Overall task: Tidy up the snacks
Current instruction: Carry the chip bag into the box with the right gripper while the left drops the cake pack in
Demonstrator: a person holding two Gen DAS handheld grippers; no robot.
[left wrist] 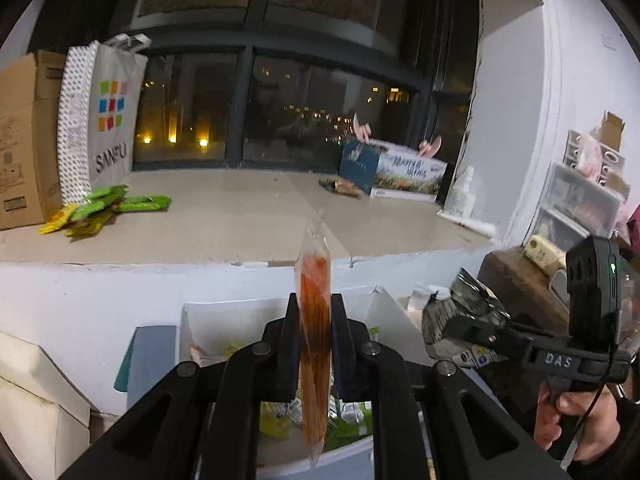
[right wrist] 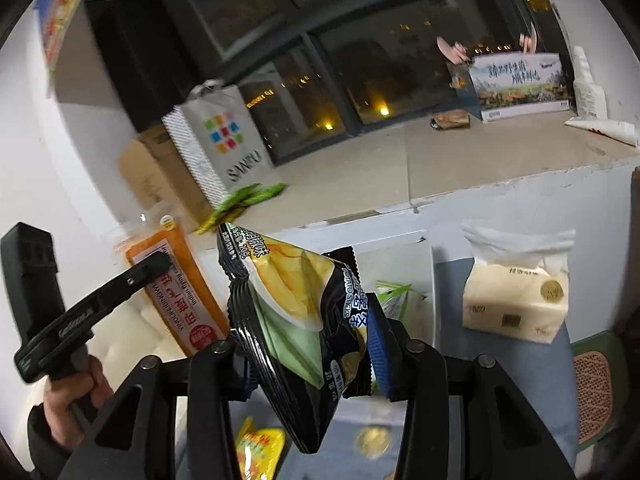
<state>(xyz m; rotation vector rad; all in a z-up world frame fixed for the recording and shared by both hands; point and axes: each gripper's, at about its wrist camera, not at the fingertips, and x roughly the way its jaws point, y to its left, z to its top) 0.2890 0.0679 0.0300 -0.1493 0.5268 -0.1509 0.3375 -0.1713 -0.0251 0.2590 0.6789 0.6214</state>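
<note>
left claw (left wrist: 315, 322) gripping orange packet (left wrist: 315, 280), right claw (right wrist: 310, 334) gripping chips bag (right wrist: 298, 300)

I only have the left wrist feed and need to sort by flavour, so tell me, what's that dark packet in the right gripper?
Observer: A black potato sticks bag picturing pale yellow sticks, pinched by the right gripper.
Operator: And my orange packet's face?
Observer: The orange packet shows a white label with red writing; the left gripper holds it.
Operator: Anything to the right of the white box?
Observer: A cream tissue pack stands there.
</note>
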